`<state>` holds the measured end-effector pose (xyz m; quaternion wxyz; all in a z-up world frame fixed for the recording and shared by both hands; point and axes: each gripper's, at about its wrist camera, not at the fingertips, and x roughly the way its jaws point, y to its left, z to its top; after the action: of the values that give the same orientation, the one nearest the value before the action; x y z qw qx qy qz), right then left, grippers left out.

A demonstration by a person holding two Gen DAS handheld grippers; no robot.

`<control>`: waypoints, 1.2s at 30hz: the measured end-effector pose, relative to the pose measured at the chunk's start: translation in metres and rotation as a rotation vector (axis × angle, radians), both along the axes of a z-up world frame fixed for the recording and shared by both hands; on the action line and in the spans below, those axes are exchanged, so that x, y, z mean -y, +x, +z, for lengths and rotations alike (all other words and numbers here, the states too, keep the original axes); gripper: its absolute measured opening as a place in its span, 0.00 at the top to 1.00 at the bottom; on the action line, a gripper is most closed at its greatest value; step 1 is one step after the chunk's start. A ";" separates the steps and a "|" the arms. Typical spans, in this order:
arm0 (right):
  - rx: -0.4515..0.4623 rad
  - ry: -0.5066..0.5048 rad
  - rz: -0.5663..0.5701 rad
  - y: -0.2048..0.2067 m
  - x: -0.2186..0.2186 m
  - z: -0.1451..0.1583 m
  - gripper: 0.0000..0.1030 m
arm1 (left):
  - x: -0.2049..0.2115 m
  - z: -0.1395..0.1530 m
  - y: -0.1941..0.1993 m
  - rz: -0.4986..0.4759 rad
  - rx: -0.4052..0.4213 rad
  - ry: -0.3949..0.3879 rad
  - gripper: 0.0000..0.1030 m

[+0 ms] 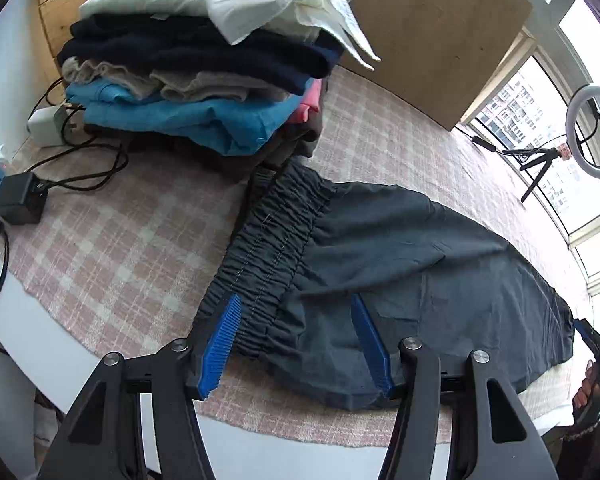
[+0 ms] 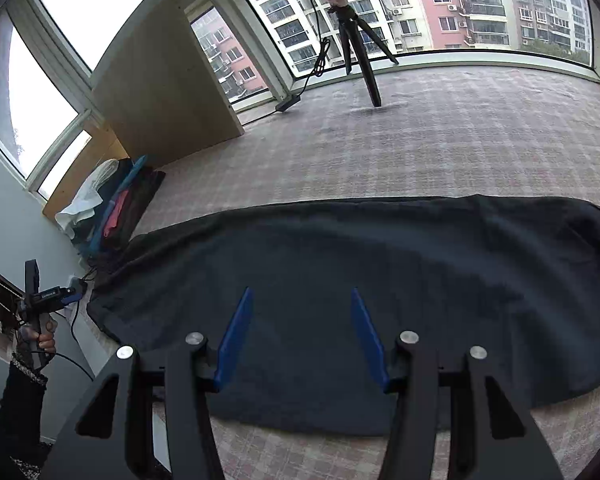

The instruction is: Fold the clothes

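A: What covers the tabletop?
B: A pink plaid cloth [image 1: 112, 248], and spread flat on it the dark trousers [image 1: 420, 264], elastic waistband [image 1: 272, 248] toward the stack of folded clothes [image 1: 204, 76] at the far left.

A: And the grippers?
B: The left gripper [image 1: 296, 344] hovers over the waistband end, blue fingers [image 1: 220, 344] spread apart, holding nothing. The right gripper [image 2: 302, 338] hangs above the trouser legs, fingers [image 2: 236, 336] likewise apart and empty.

A: Anything smaller?
B: A black power adapter [image 1: 20, 198] with cables, left of the stack.
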<state>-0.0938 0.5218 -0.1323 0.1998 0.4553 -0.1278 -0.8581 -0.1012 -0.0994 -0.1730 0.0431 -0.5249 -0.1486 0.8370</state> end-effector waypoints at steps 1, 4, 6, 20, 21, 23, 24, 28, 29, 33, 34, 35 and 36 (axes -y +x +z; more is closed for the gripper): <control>-0.003 0.009 0.052 -0.003 0.029 0.003 0.60 | -0.004 -0.005 -0.007 -0.033 -0.004 -0.004 0.46; 0.010 0.046 0.188 -0.016 0.120 0.009 0.65 | 0.000 -0.033 -0.026 -0.052 0.053 -0.038 0.46; 0.032 0.038 0.294 -0.026 0.180 0.011 0.70 | 0.018 -0.050 -0.031 -0.020 0.095 -0.026 0.44; -0.031 0.409 0.866 -0.098 0.533 -0.044 0.70 | 0.062 -0.063 -0.019 -0.024 0.018 0.216 0.43; -0.021 0.420 0.896 -0.103 0.543 -0.050 0.70 | 0.062 -0.064 -0.019 -0.028 0.013 0.217 0.43; 0.006 0.414 0.948 -0.107 0.553 -0.058 0.70 | 0.062 -0.067 -0.019 -0.035 0.005 0.218 0.43; 0.011 0.408 0.976 -0.107 0.556 -0.060 0.70 | 0.063 -0.068 -0.020 -0.039 0.001 0.218 0.43; 0.033 0.432 1.039 -0.106 0.567 -0.071 0.70 | 0.062 -0.072 -0.020 -0.069 -0.019 0.241 0.52; 0.035 0.431 1.046 -0.106 0.568 -0.072 0.74 | 0.061 -0.073 -0.020 -0.079 -0.024 0.249 0.58; 0.001 0.394 1.049 -0.104 0.567 -0.065 0.87 | 0.054 -0.073 -0.022 -0.102 -0.041 0.252 0.70; -0.023 0.379 1.046 -0.102 0.565 -0.060 0.88 | 0.053 -0.070 -0.023 -0.104 -0.047 0.238 0.70; -0.047 0.362 1.043 -0.099 0.564 -0.055 0.88 | 0.053 -0.068 -0.023 -0.103 -0.053 0.226 0.70; -0.062 0.335 1.043 -0.098 0.564 -0.049 0.89 | 0.054 -0.066 -0.023 -0.101 -0.055 0.219 0.70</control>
<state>-0.1919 -0.0418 -0.1813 0.5272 0.4585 0.2593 -0.6668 -0.1241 -0.1531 -0.2389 0.1464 -0.5006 -0.2113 0.8266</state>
